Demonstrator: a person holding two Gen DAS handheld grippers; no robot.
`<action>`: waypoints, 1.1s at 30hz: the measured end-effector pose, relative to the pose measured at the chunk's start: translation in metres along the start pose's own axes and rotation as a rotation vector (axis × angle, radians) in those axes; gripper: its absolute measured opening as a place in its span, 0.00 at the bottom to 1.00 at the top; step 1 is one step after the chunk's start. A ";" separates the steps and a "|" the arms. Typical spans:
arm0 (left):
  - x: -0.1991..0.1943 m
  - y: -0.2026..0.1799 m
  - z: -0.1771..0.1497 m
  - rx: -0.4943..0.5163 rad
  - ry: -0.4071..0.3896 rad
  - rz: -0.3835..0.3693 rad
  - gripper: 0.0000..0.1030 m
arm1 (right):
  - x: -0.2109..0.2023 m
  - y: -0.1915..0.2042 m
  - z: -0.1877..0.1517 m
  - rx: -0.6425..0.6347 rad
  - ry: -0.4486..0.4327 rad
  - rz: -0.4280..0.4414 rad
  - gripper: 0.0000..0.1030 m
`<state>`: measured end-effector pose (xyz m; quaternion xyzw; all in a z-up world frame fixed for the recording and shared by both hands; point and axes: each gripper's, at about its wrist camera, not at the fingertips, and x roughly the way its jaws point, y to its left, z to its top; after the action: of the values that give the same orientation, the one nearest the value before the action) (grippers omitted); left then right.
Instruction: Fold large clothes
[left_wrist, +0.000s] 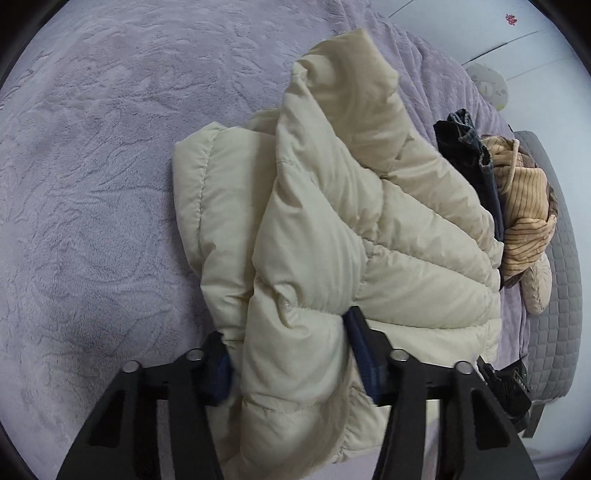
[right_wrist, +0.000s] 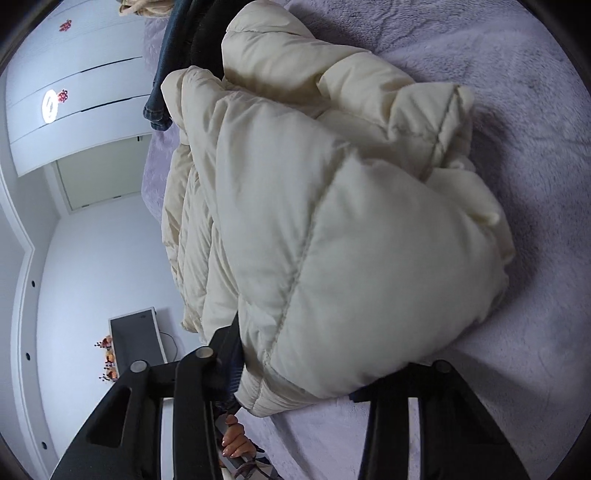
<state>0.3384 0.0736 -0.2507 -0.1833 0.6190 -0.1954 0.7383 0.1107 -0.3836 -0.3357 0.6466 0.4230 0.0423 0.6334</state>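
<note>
A cream puffer jacket (left_wrist: 332, 221) lies bunched and partly folded on a lilac plush bed cover (left_wrist: 92, 184). My left gripper (left_wrist: 290, 354) is shut on a thick fold at its near edge, and the blue pads (left_wrist: 356, 332) press into the padding from both sides. In the right wrist view the same jacket (right_wrist: 332, 221) fills the middle as a puffy bundle. My right gripper (right_wrist: 299, 373) is clamped on its near corner. Its left finger (right_wrist: 229, 350) shows at the jacket's edge, while the right finger is mostly hidden under the bulging fabric.
Dark jeans (left_wrist: 469, 147) and a tan striped garment (left_wrist: 528, 206) are piled beyond the jacket near the bed's edge (left_wrist: 554, 258). The jeans (right_wrist: 166, 74) also show at the top of the right view. A person's hand (right_wrist: 234, 443), a white wardrobe (right_wrist: 74, 74) and a monitor (right_wrist: 136, 339) are off the bed.
</note>
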 end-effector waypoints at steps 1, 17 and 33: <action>-0.002 -0.005 -0.001 0.021 -0.005 0.006 0.37 | -0.002 0.000 -0.001 -0.001 0.000 0.004 0.27; -0.039 -0.014 -0.064 0.107 0.045 0.055 0.29 | -0.048 -0.018 -0.037 0.035 0.031 -0.041 0.20; -0.087 -0.006 -0.099 0.128 0.008 0.200 0.53 | -0.058 0.009 -0.052 0.045 0.027 -0.186 0.47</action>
<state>0.2265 0.1101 -0.1907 -0.0724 0.6234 -0.1603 0.7619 0.0474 -0.3763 -0.2899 0.6177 0.4906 -0.0177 0.6143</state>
